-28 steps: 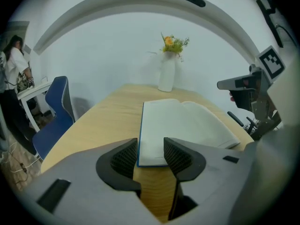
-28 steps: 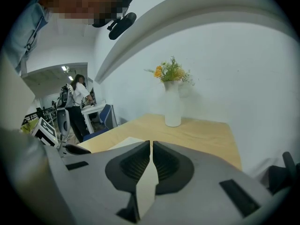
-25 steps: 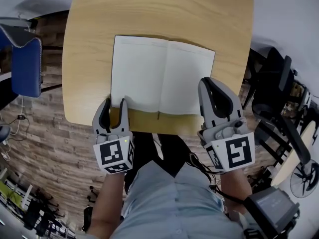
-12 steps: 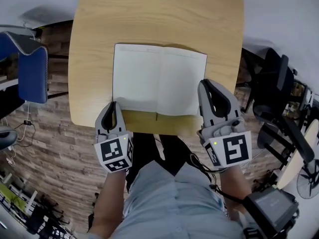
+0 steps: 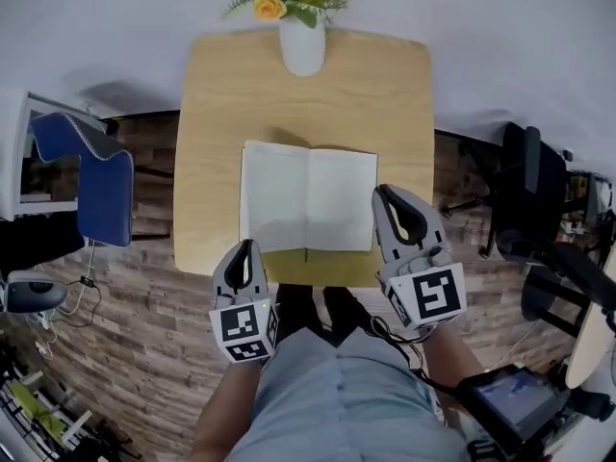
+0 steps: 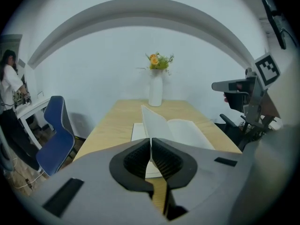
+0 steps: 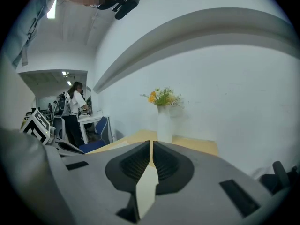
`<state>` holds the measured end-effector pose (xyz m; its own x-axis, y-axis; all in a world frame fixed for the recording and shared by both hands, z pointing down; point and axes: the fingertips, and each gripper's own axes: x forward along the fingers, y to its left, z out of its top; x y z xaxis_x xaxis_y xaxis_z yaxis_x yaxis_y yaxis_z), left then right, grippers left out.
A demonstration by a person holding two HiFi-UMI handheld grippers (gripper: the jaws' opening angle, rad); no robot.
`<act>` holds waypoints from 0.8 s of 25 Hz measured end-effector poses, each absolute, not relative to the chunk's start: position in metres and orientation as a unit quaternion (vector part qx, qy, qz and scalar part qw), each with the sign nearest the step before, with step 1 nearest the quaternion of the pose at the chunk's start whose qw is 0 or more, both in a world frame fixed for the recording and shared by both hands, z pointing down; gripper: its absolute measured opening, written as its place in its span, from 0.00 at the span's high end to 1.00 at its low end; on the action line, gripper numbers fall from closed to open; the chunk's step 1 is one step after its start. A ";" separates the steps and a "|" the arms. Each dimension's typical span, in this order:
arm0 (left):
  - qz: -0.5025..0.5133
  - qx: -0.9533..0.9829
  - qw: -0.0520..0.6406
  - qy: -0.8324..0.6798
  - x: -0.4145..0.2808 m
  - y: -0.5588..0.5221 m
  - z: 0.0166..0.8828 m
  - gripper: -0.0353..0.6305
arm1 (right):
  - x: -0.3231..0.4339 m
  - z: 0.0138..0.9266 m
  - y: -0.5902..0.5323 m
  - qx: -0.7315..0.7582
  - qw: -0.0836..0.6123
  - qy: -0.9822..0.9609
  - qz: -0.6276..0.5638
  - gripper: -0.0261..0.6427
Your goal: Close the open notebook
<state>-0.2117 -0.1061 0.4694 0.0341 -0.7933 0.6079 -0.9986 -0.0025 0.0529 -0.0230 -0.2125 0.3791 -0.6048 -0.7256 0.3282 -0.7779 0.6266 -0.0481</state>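
Note:
An open notebook (image 5: 308, 200) with blank white pages lies on the wooden table (image 5: 207, 162), near its front edge. My left gripper (image 5: 244, 246) is at the notebook's near left corner. Its jaws have just been closing and now pinch the left leaf. In the left gripper view that leaf (image 6: 157, 123) stands up from the book and runs into the left gripper (image 6: 151, 142). My right gripper (image 5: 384, 193) sits at the right page's outer edge. In the right gripper view the right gripper (image 7: 151, 146) is shut, with a pale sheet (image 7: 145, 186) showing between the jaws.
A white vase of flowers (image 5: 302, 46) stands at the table's far edge. A blue chair (image 5: 101, 186) is left of the table and a black office chair (image 5: 529, 200) is to the right. A person (image 7: 75, 111) stands far back at a desk.
The left jaws went from open around the notebook's near left corner to shut on it. Both grippers rose, and the head view pulled back until the vase came into view.

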 end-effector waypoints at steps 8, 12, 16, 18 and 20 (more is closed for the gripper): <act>0.210 0.714 0.214 -0.633 -0.160 -0.101 0.432 0.90 | 0.006 0.346 -0.195 0.438 0.110 -0.888 0.083 0.89; 0.210 0.736 0.200 -0.612 -0.130 -0.102 0.423 0.90 | 0.031 0.341 -0.188 0.455 0.103 -0.881 0.082 0.89; 0.211 0.755 0.195 -0.590 -0.101 -0.105 0.420 0.90 | 0.058 0.342 -0.181 0.473 0.101 -0.871 0.086 0.89; 0.212 0.764 0.193 -0.579 -0.086 -0.106 0.421 0.90 | 0.073 0.345 -0.177 0.482 0.101 -0.866 0.088 0.89; 0.215 0.773 0.192 -0.565 -0.070 -0.107 0.425 0.90 | 0.088 0.348 -0.173 0.493 0.103 -0.859 0.091 0.89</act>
<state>-0.0704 -0.1068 0.4245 0.2692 -0.7915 0.5486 -0.9562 -0.2877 0.0542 0.0883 -0.1728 0.3483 -0.4926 -0.8286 0.2660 -0.8660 0.4971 -0.0551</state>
